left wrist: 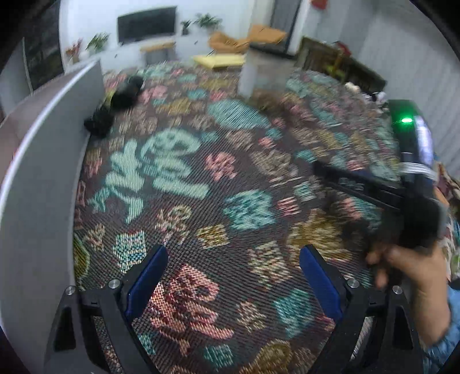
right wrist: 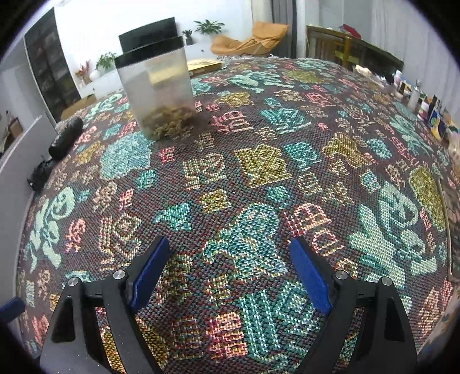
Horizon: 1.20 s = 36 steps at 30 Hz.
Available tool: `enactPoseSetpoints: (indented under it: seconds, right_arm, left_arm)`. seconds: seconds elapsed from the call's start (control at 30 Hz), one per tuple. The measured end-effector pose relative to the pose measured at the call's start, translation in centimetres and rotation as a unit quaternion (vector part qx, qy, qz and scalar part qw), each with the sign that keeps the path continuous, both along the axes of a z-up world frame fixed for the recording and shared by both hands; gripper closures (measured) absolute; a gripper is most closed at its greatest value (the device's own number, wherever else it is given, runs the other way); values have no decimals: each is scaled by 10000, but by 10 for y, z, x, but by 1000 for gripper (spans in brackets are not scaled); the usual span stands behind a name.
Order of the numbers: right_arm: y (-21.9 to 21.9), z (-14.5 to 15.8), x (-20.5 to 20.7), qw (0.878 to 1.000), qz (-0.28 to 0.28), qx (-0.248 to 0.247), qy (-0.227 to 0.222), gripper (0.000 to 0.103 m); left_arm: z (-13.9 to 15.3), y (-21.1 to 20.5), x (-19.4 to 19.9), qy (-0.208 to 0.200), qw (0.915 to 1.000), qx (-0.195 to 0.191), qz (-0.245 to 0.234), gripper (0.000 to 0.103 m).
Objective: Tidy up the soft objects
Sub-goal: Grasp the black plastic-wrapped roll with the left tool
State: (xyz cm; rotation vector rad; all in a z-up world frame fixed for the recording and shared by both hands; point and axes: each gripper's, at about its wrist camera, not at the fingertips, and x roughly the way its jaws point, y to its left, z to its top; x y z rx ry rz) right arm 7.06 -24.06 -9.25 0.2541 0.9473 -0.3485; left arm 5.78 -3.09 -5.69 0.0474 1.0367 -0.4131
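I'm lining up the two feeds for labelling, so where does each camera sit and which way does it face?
Left wrist: sits behind the open left gripper, facing across the patterned cloth toward two dark rolls; the person's right hand shows at right.
Right wrist: sits behind the open right gripper, facing the lidded clear container; only its own fingers show.
Shared: the cloth, the rolls, the container, the far-wall TV.

Ahead and left of the right claw (right wrist: pixel 230 270), a clear plastic canister with a black lid (right wrist: pixel 156 86) stands on the patterned woven tablecloth (right wrist: pixel 258 178). Farther left, two dark soft bundles (right wrist: pixel 65 139) lie near the cloth's edge, one behind the other.
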Motion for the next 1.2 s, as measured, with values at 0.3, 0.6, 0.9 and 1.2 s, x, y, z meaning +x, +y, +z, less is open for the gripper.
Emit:
enactPoseSetpoints:
  seconds: [0.3,0.6,0.9,1.2]
  right_arm:
    - [7,-6,3,9997,50,-224,119,11]
    - [7,-6,3,9997,49,-222,119,10]
    - [7,-7,4,9997,60,-223,128,9]
    - [7,-6,5,9997,55,-223,128,8]
  left_arm:
    - [18,8,35,51,9997,-92,216,10]
    - [47,-5,202,-167,9970,502,565,10]
    - [-4,13,339,-192,9783,1465,1453,9]
    - [-20,29,350,-111,9785,1189,1684,32]
